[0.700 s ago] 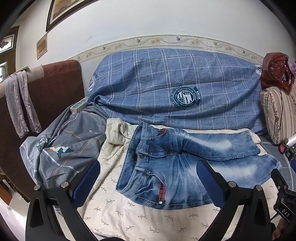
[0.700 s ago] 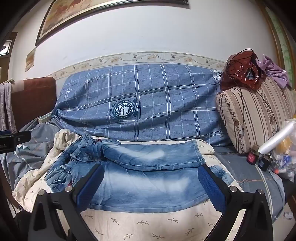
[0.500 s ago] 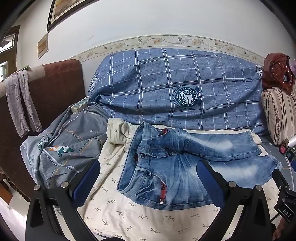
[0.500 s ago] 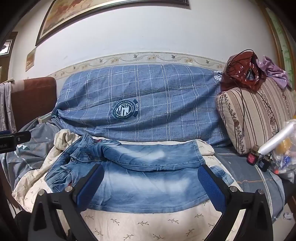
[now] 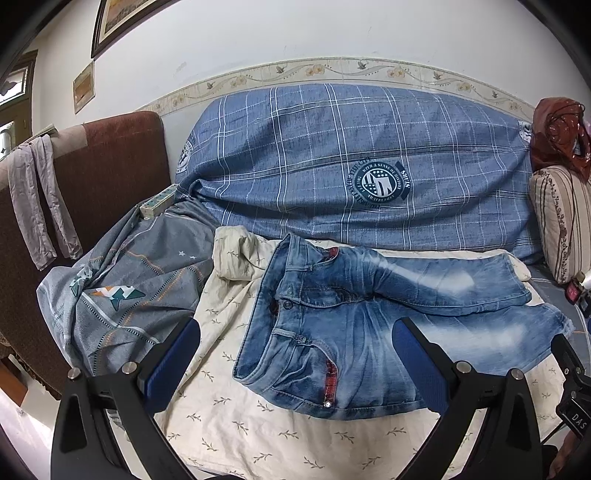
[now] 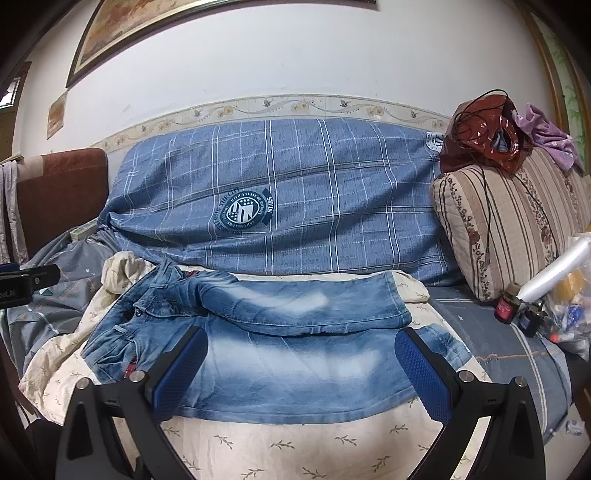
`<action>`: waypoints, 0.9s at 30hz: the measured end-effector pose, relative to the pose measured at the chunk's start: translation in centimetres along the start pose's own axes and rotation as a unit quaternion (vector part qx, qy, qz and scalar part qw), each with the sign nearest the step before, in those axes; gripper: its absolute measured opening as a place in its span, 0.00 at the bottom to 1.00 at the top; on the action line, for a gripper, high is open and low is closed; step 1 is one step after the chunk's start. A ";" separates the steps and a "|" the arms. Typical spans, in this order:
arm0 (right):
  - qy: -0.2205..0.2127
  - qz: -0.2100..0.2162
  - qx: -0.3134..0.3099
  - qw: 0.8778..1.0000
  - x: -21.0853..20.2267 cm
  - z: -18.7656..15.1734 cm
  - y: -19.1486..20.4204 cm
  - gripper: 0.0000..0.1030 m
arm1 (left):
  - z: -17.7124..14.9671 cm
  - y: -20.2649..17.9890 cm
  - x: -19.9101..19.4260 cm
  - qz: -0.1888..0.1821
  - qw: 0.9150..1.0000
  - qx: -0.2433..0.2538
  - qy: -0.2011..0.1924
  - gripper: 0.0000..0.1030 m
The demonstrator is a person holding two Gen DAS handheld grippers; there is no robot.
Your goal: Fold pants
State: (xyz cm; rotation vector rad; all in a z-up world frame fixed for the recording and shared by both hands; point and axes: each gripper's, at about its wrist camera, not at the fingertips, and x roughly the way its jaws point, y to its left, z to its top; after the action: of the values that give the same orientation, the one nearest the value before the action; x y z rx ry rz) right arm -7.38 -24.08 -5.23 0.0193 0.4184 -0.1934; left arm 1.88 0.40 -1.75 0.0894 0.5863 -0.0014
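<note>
The jeans (image 5: 373,325) lie mid-frame on the cream sheet (image 5: 236,417), far leg laid partly over the near one, lengthwise fold loose. Crosswise folds seem left. Left tool (image 5: 295,365) and right tool (image 6: 299,373) gape apart, holding nothing.

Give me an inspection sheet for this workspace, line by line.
Surface: cream leaf-print sheet on a sofa.
Job's things: jeans lying flat, legs side by side, waistband toward the left.
Clutter: grey bedding; small bottles; plastic bags.
Grippers: left gripper and right gripper open, above the jeans, holding nothing.
Cables: black cord hanging over the striped cushion.
Surroundings: blue plaid cover, framed picture.
</note>
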 end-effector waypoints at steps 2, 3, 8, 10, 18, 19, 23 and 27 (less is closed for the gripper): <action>0.003 -0.001 0.001 1.000 0.3 -0.1 0.0 0.99 | -0.2 0.0 0.4 0.001 1.000 -0.001 -0.004 1.00; 0.005 -0.001 0.001 1.000 0.5 -0.1 0.0 0.99 | -0.2 0.0 0.6 0.002 1.000 0.002 0.003 1.00; 0.012 -0.008 -0.001 1.000 1.6 -0.3 -0.3 0.99 | -0.2 -0.1 2.1 0.004 1.000 0.001 0.007 1.00; 0.015 -0.015 0.000 1.000 2.2 -0.3 -0.7 0.99 | -0.4 -0.2 3.2 0.001 1.000 -0.006 0.013 1.00; 0.047 -0.058 0.030 0.997 5.8 -0.8 -5.0 0.99 | -1.7 -0.3 8.6 0.015 0.997 0.006 0.072 1.00; 0.051 -0.061 0.032 0.996 6.3 -0.7 -5.6 0.99 | -1.7 -0.2 9.3 0.019 0.997 0.010 0.077 1.00; 0.065 -0.072 0.037 0.995 8.8 0.0 -7.7 0.99 | -0.9 1.0 12.9 0.034 0.994 0.011 0.099 1.00; 0.084 -0.068 0.040 0.993 12.4 1.5 -9.7 0.99 | 1.0 2.4 17.5 0.034 0.991 0.013 0.130 1.00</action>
State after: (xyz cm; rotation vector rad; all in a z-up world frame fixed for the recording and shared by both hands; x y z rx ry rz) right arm 2.49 -35.96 -8.74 0.0856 0.5802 -0.3440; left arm 17.07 3.13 -10.37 0.1365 0.8432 0.0689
